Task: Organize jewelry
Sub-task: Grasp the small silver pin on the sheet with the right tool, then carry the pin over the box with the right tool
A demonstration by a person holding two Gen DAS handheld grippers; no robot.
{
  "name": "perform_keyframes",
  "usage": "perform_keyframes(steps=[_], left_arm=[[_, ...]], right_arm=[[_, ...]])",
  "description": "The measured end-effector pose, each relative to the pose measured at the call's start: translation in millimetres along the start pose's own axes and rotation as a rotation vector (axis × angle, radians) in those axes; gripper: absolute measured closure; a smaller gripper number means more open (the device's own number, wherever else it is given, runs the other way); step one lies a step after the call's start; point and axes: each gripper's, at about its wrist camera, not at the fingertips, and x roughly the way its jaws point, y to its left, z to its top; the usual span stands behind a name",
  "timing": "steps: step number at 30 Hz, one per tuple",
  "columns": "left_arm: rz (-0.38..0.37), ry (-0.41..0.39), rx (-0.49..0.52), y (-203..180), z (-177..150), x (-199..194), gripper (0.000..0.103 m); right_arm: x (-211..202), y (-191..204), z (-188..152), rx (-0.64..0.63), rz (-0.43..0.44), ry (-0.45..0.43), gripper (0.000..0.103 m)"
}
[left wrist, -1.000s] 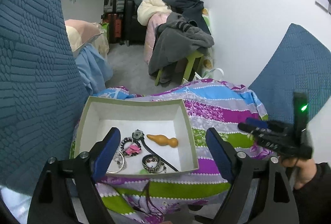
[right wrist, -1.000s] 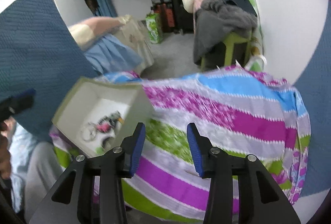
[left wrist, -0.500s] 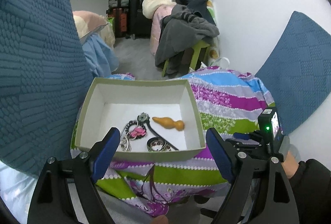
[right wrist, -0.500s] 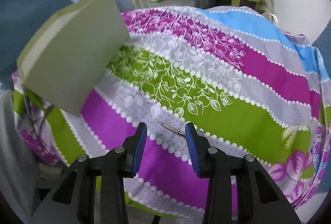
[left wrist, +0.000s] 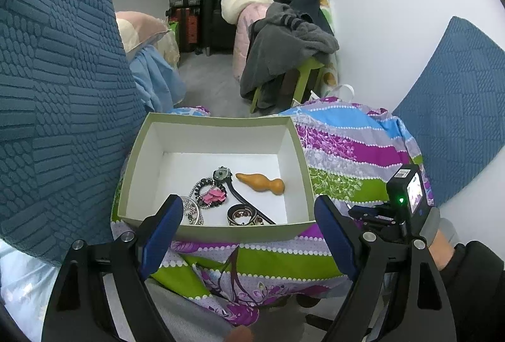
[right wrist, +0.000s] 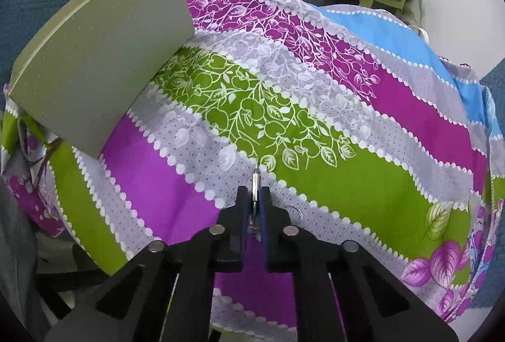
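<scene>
Striped cloth in purple, green, grey and blue (right wrist: 363, 108) covers the worktop in a cluttered bedroom, with heaped clothes and suitcases behind. Your right hand-held gripper (right wrist: 254, 209) has its blue-padded jaws pressed together on a thin silvery pin-like piece (right wrist: 255, 181), low against the cloth near the front edge. The piece's long axis runs straight ahead along the fingers, with its slim tip poking out past the pads toward the green leaf-printed stripe; how much of it lies hidden between the pads cannot be told.

From that grip the green box (right wrist: 104, 48) lies up and to your left, with only its olive outer wall facing the right camera, so the piece appears to need lifting over the rim rather than sliding in.

Your left hand-held gripper (left wrist: 249, 234) hangs spread wide and empty just short of the box's near wall (left wrist: 221, 231), closer to the box than the right, though the right one has the load. Inside on the white floor sit an orange gourd-shaped pendant (left wrist: 260, 182), a beaded bracelet with a pink charm (left wrist: 210, 193), a silver beaded ring (left wrist: 191, 209), a patterned bangle (left wrist: 241, 214) and a dark strap with a round ornament (left wrist: 222, 174). They cluster near the front, and the far half looks free for the pin.
</scene>
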Motion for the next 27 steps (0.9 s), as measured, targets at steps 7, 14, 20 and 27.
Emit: perform_keyframes(steps=[7, 14, 20, 27], left_arm=[[-0.021, 0.002, -0.005, -2, 4, -2, 0.018], [-0.035, -0.009, 0.001, -3, 7, -6, 0.011], [-0.033, -0.043, 0.008, -4, 12, -16, 0.001], [-0.029, -0.066, -0.005, 4, 17, -28, 0.001]], right_arm=[[-19, -8, 1, 0.104, -0.008, -0.009, 0.100], [-70, -12, 21, 0.175, -0.017, -0.113, 0.100], [-121, -8, 60, 0.202, -0.015, -0.234, 0.100], [-170, 11, 105, 0.190, 0.005, -0.356, 0.100]])
